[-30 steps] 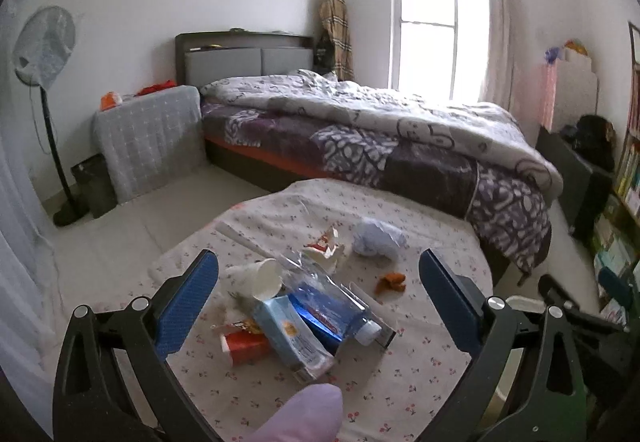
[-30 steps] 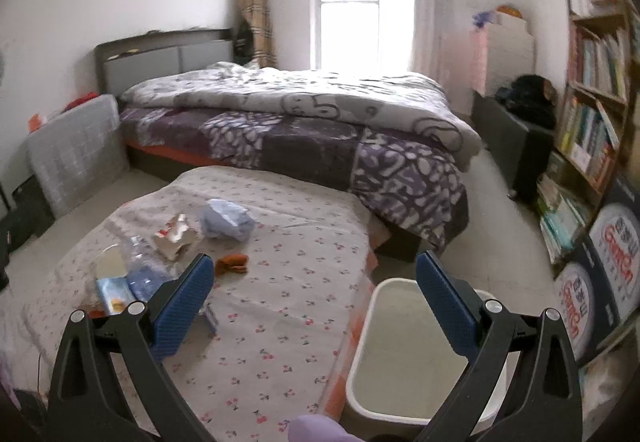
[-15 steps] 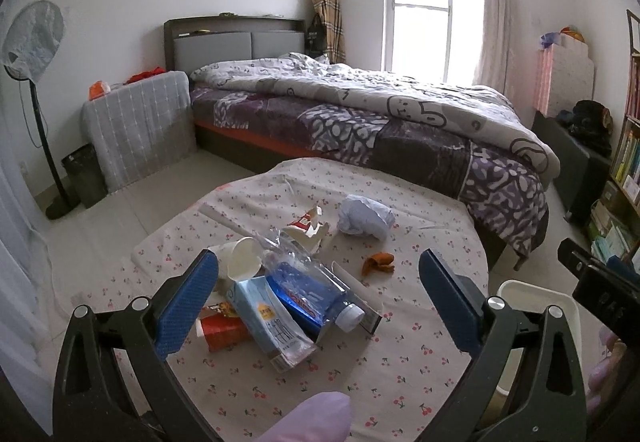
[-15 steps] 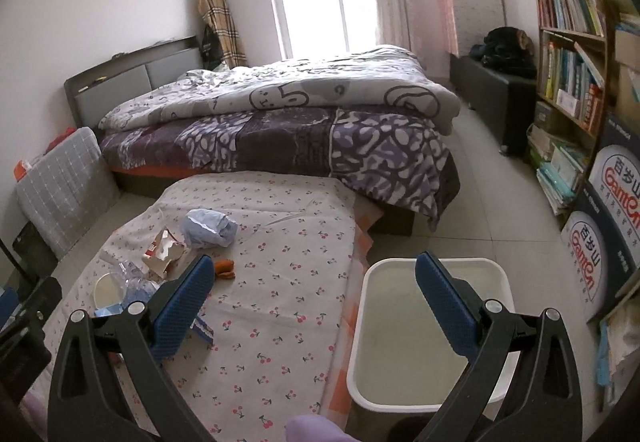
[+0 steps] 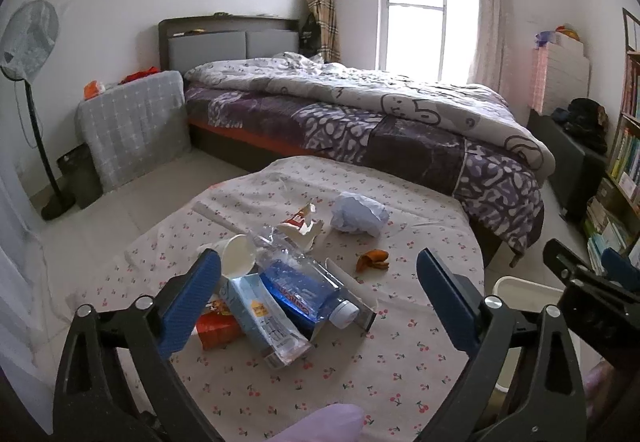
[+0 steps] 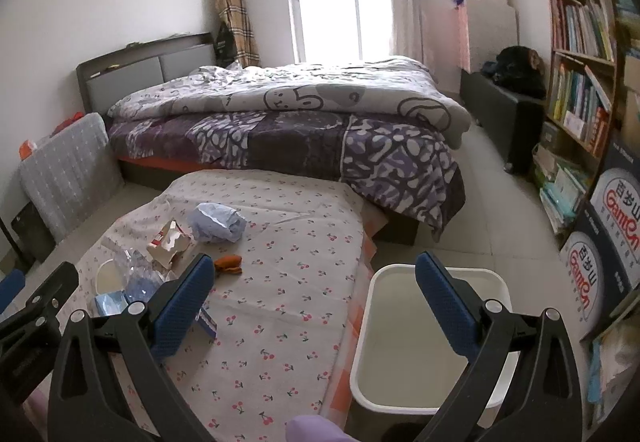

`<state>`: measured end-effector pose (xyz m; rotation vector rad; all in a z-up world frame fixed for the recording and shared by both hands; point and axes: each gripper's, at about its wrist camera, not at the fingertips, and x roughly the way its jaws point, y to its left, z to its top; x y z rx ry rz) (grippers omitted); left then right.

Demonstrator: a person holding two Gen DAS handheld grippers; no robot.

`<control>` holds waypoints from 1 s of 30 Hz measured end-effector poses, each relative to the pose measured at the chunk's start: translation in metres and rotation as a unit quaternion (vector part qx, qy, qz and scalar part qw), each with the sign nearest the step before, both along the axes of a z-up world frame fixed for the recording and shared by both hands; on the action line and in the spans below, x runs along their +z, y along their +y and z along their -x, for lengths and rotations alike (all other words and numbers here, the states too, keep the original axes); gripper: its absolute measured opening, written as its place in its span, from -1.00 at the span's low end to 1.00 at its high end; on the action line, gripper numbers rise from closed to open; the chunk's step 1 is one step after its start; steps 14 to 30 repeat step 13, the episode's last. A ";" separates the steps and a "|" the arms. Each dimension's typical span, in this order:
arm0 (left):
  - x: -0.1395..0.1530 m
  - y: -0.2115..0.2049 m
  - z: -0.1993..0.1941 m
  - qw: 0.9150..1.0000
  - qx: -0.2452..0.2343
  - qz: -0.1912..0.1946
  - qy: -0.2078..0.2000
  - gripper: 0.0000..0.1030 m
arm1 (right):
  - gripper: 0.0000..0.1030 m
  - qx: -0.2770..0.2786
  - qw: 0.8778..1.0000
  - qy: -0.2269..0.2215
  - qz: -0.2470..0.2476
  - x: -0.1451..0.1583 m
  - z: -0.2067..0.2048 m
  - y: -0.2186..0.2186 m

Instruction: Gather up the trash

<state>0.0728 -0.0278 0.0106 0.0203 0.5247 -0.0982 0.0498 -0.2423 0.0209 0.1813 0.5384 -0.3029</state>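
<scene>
Trash (image 5: pixel 280 294) untouched; left claw (image 5: pixel 318 288) wide, narrowing.

I see a table (image 5: pixel 420 370) in front of the bed (image 5: pixel 360 114), with the trash lying on its left half. Nearest me, a carton (image 5: pixel 264 322) and a bottle (image 5: pixel 308 290) lie side by side, touching, the bottle to the right. A cup (image 5: pixel 238 254) lies on its side just behind the carton, and a box (image 5: pixel 218 330) sits left of it. Behind the bottle is a torn wrapper (image 5: pixel 302 224), and right of that a crumpled wad (image 5: pixel 360 218). A peel (image 5: pixel 374 260) lies apart, nearer me than the wad. A bin (image 6: pixel 432 338) stands on the floor just right of the table. A bookshelf (image 6: pixel 580 82) is at the far right, a fan (image 5: pixel 28 42) at the far left.
</scene>
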 end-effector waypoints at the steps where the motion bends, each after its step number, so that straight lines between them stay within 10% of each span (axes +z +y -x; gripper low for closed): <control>1: 0.000 -0.001 0.001 1.000 0.000 0.000 -0.001 0.79 | 0.90 0.000 1.000 -0.001 0.001 0.000 0.000 0.001; 30: 0.002 0.005 0.001 1.000 0.009 0.008 0.002 0.87 | 0.90 0.003 1.000 -0.005 0.008 0.001 0.000 0.008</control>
